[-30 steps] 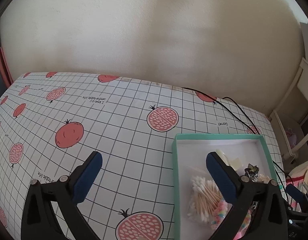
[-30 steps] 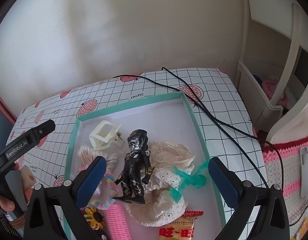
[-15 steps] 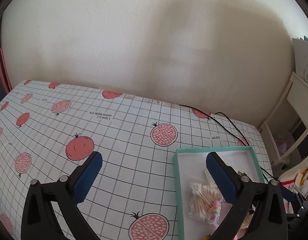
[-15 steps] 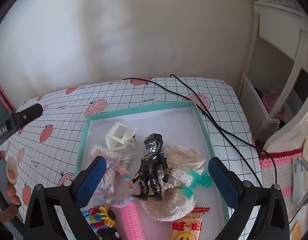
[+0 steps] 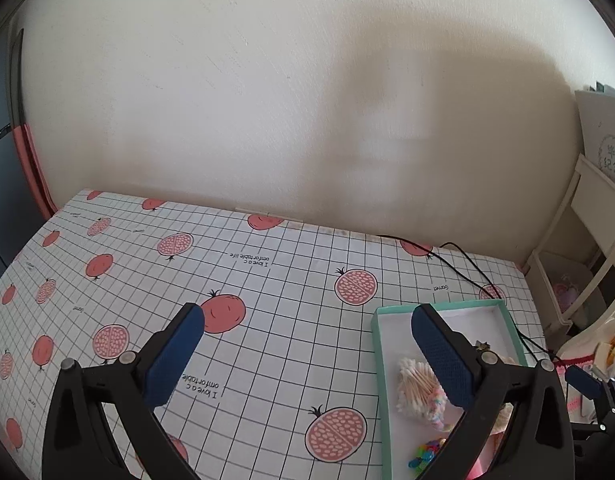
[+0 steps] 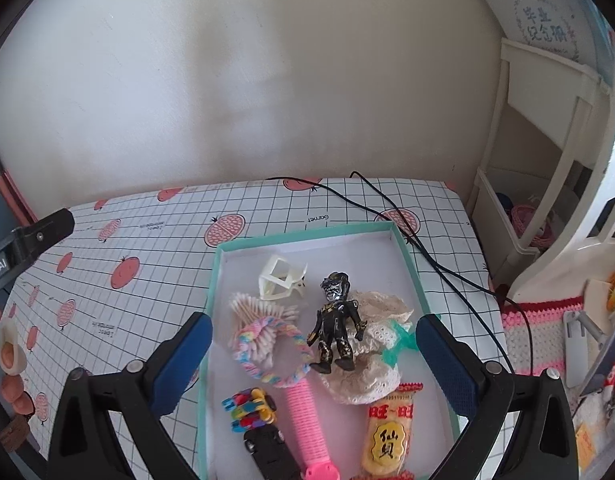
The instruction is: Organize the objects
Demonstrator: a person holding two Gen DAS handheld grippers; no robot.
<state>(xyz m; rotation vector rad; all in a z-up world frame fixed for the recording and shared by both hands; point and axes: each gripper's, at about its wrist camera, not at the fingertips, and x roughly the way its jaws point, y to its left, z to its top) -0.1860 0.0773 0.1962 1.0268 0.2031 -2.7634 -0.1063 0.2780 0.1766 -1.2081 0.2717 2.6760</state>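
Note:
A teal-rimmed white tray (image 6: 403,256) (image 5: 377,344) lies on the pomegranate-print table (image 5: 267,320). In it are a black figurine (image 6: 335,320), a white claw clip (image 6: 281,278), cotton swabs (image 6: 253,308) (image 5: 413,384), a pastel braided band (image 6: 267,356), cream lace cloth (image 6: 381,312), a teal plastic piece (image 6: 399,344), a pink handle (image 6: 307,412), a snack packet (image 6: 387,436) and a colourful toy (image 6: 249,404). My right gripper (image 6: 313,350) hovers open above the tray, holding nothing. My left gripper (image 5: 307,342) is open over the table, left of the tray.
A black cable (image 6: 427,256) runs from the back wall past the tray's right side. White shelving (image 6: 547,160) stands right of the table, with a pink crocheted mat (image 6: 535,328) below. A hand (image 6: 11,360) holds the left gripper's body (image 6: 31,240).
Both grippers have risen and pulled back from the tray, so more of the table and tray contents shows. Both stay open. The objects in the tray have not moved.

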